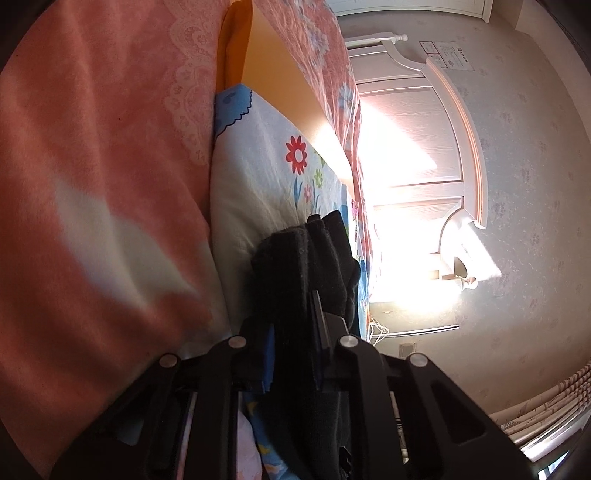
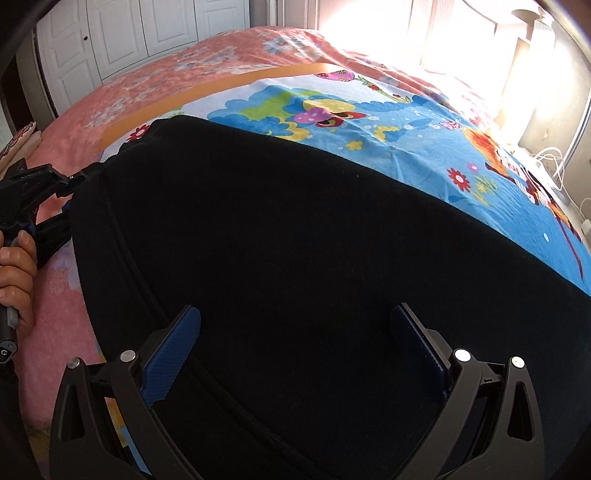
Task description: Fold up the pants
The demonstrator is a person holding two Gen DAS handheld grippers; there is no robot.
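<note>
The black pants [image 2: 295, 240] lie spread flat across a colourful cartoon bedsheet [image 2: 388, 122] on the bed. My right gripper [image 2: 295, 332] is open, its blue-padded fingers [image 2: 173, 347] wide apart just above the near part of the pants. My left gripper [image 1: 291, 332] is shut on a bunched edge of the pants [image 1: 310, 266]. It also shows in the right wrist view [image 2: 74, 181] at the pants' far left corner, held by a hand [image 2: 14, 273].
A pink floral bedspread [image 2: 177, 70] covers the bed beyond the sheet. An orange strip [image 1: 273, 66] borders the sheet. A white headboard [image 1: 417, 122] and a bedside lamp [image 1: 469, 251] stand in bright sunlight. White wardrobe doors [image 2: 147, 26] stand behind the bed.
</note>
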